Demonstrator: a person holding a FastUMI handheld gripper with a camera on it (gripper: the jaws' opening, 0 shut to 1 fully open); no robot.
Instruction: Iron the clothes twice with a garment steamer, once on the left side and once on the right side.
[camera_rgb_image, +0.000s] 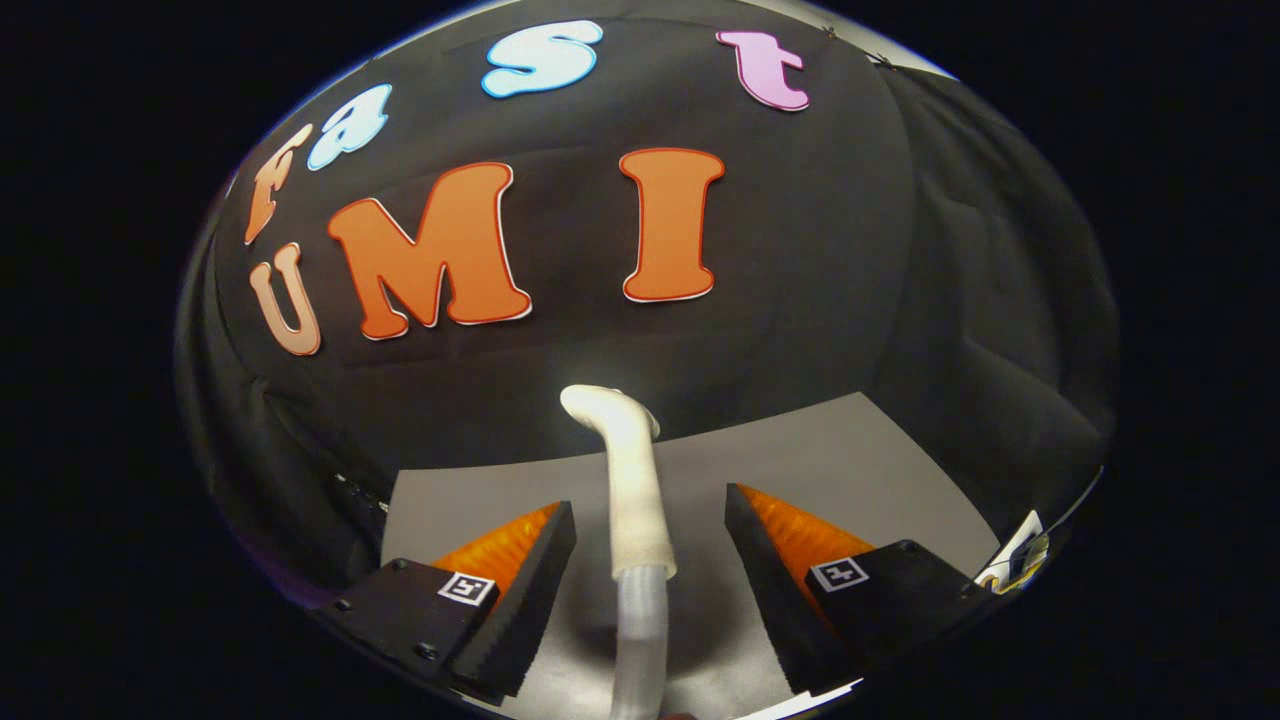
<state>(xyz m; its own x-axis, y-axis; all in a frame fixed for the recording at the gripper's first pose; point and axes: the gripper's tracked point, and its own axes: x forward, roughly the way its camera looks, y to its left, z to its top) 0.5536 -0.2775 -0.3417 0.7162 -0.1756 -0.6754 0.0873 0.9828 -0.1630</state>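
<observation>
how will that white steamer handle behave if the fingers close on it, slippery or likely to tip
The steamer handle looks smooth and rounded, so it may slip or twist. Standing tall between the open gripper fingers, it seems tip-prone, and its clear lower section suggests some weight.

Garment steamer (634, 480): white wand with a bent head at its far end, joined at its near end to a translucent ribbed hose. It stands upright in the gap between the spread fingers, touching neither, head reaching beyond their tips.
</observation>
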